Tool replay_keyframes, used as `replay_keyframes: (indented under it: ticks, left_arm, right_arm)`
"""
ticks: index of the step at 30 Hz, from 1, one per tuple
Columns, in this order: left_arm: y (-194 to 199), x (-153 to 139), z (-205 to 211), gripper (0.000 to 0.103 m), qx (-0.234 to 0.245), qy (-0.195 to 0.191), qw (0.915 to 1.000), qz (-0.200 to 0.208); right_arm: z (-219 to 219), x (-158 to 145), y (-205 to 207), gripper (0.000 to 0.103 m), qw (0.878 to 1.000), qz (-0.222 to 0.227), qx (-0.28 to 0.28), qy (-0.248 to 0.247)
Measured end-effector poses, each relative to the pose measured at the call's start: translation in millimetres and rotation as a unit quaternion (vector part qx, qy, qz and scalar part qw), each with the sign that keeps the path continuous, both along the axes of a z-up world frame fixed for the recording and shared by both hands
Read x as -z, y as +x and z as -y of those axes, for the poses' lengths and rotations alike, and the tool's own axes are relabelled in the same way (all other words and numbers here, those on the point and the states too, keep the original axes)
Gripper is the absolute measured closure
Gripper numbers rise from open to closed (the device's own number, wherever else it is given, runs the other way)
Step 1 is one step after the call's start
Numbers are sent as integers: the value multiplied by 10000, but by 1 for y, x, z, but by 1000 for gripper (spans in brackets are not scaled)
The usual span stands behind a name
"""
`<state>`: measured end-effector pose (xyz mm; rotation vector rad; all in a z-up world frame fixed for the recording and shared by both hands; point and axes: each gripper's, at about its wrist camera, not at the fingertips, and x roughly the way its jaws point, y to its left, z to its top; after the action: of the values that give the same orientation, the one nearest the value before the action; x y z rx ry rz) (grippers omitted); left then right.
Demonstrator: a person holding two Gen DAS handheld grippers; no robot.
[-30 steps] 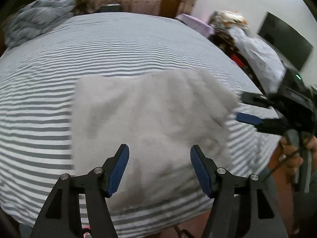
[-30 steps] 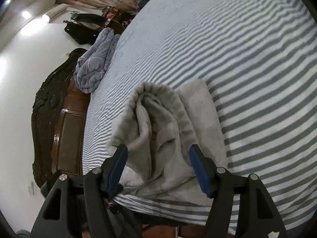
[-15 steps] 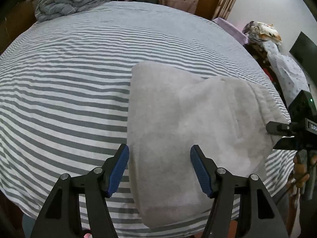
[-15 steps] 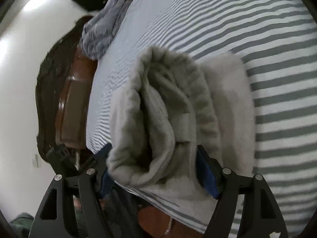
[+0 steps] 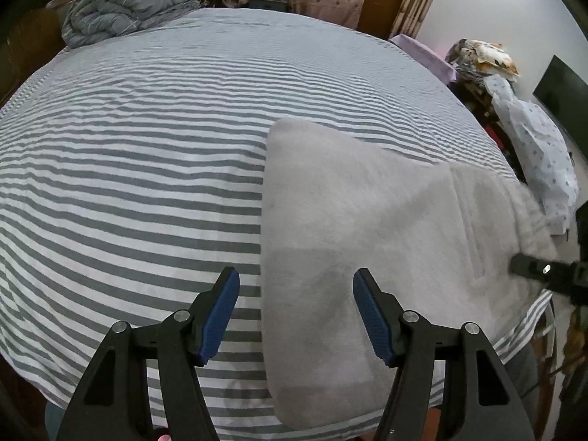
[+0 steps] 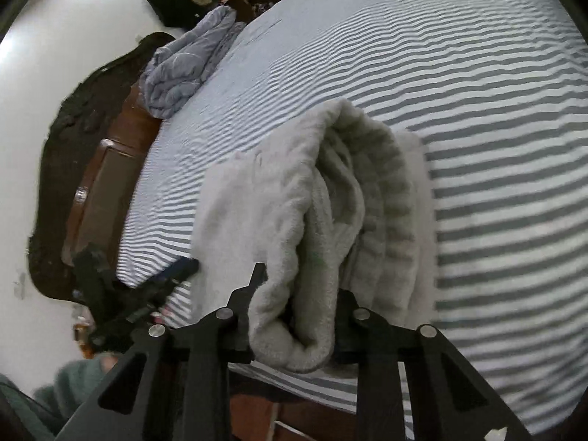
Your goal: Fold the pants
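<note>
Pants [image 5: 367, 228], grey fleece, lie folded into a thick pad near the bed [image 5: 147, 147] front edge, on the striped sheet. We read this as a late fold: several layers are already stacked, rolled edge facing the right wrist view.

Right hand-held gripper [image 6: 294, 316] is closing its jaws on that layered end of the pants; fabric bulges between and over the fingers, so we count it as gripped. In the left wrist view one of its fingers shows at the pants' right end.

Left hand-held gripper [image 5: 296, 316] hangs with jaws wide apart and holds nothing. It hovers above the pants' left edge; one finger [image 5: 220, 316] is over bare sheet, the other over fabric. Whether it touches the cloth we cannot tell.

Next move, as we judge it: left needs to drop and pinch the left edge, then both lift and carry one end over the other, or just square the pad. Risk: the bulky layers slip apart if only the top ones are caught.

Blanket [image 5: 125, 11] sits bunched at the far corner, well apart.
</note>
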<state>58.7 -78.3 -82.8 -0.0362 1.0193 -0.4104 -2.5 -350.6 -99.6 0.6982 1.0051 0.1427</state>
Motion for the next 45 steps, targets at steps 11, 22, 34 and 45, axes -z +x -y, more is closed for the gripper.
replay_keyframes:
  ticks: [11,22,34,45]
  left_arm:
    - [1,19,29,36,238,793,9965,-70]
    - [-3,24,37,27,271,1072,9938,146]
    - [16,11,-18,27,-142,110,9995,-245]
    - [47,41,-31,27,52,-1086,9854,-1311]
  right_arm:
    - [-3,28,5,61,9982,-312,132,-504]
    - [-9,16,6,34,9927,-469,193,-1090]
    - [29,13,-5,30,9987,-251,188,-413]
    - [80,52,-2,19,9948,-257,89,981]
